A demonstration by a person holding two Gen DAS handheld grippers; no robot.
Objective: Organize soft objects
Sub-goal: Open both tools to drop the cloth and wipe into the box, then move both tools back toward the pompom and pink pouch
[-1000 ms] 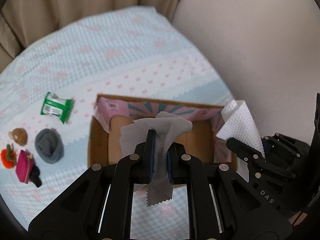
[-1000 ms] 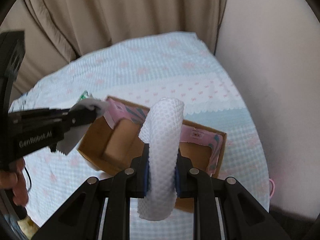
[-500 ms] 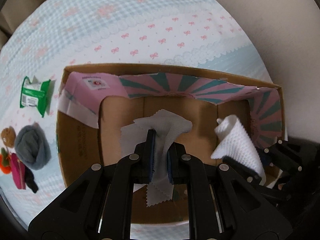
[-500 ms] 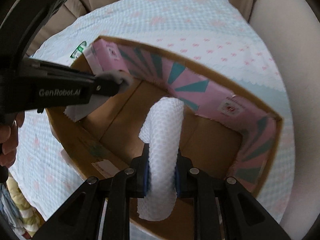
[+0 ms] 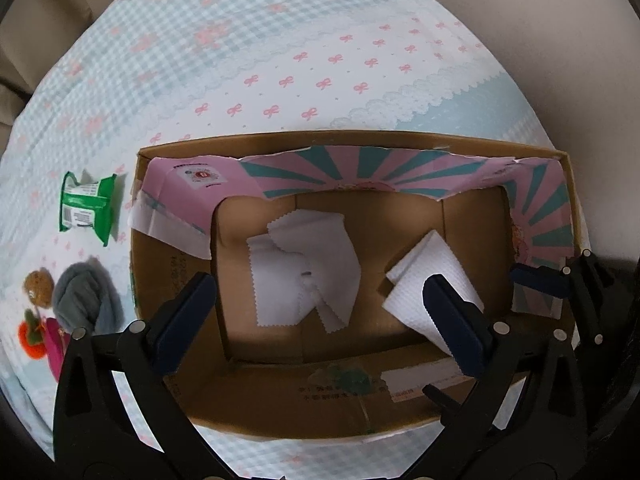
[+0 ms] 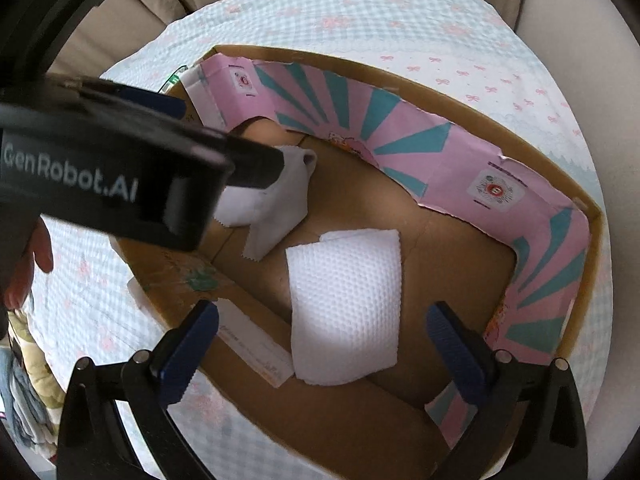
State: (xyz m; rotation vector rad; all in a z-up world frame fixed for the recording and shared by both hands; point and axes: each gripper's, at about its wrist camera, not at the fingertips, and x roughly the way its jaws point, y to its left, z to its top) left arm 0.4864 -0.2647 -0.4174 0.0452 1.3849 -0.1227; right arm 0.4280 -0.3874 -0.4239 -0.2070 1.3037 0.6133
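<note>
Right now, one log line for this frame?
left gripper: open | right gripper: open | cloth, paper towel: lying in box

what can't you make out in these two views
- Left wrist view: the small toys at the left edge are blurred and partly behind the grey cloth and the left tongs.
- Left wrist view: the waffle towel has its lower corner behind a finger.
- Right wrist view: the thin cloth is half hidden by the left tongs' body.

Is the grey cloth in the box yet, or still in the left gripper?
In the box. The grey cloth lies crumpled on the box floor, and the left gripper stands open above it, holding nothing.
</note>
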